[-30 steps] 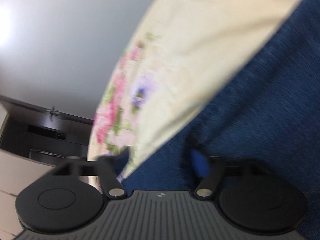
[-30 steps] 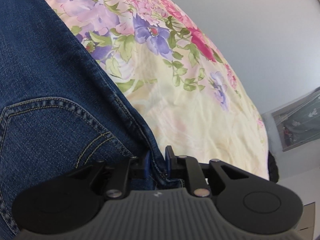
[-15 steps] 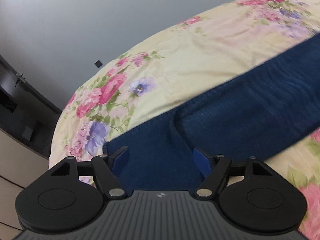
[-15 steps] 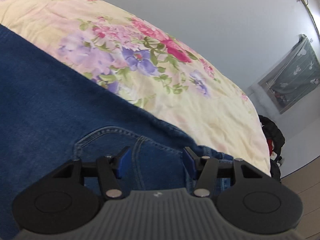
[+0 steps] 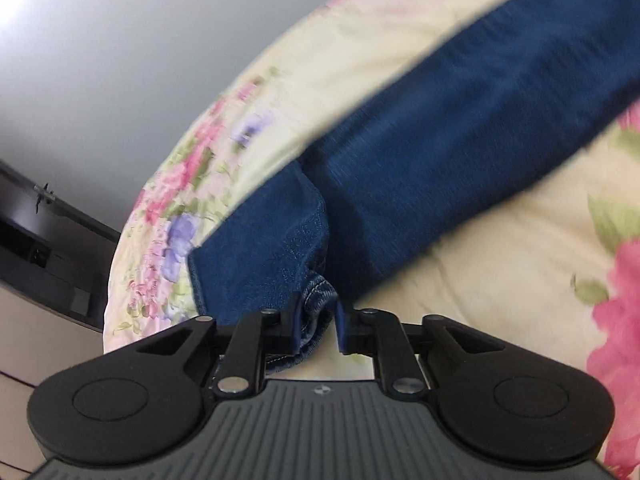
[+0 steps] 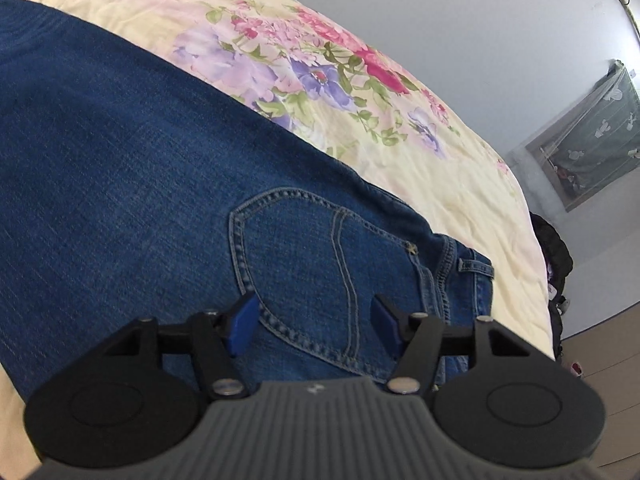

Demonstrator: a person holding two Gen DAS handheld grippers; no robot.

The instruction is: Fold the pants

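Across the floral bedspread (image 5: 500,280) the blue jeans (image 6: 120,160) lie stretched out, legs running toward two o'clock in the left view. Left gripper (image 5: 318,326) has just closed its fingers narrow, pinching a bunched denim hem. Right gripper (image 6: 312,326) has just spread wide over the back pocket (image 6: 320,264), nothing clamped. Looks like a fresh fold starting from the left.

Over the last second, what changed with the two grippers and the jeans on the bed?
The left gripper, wide open over the leg a second ago, has just been closing and now pinches a bunched hem of the jeans. The right gripper, clamped on the waistband edge before, has just been opening and has let go; it now hovers open over the back pocket. The jeans still lie on the floral bedspread.
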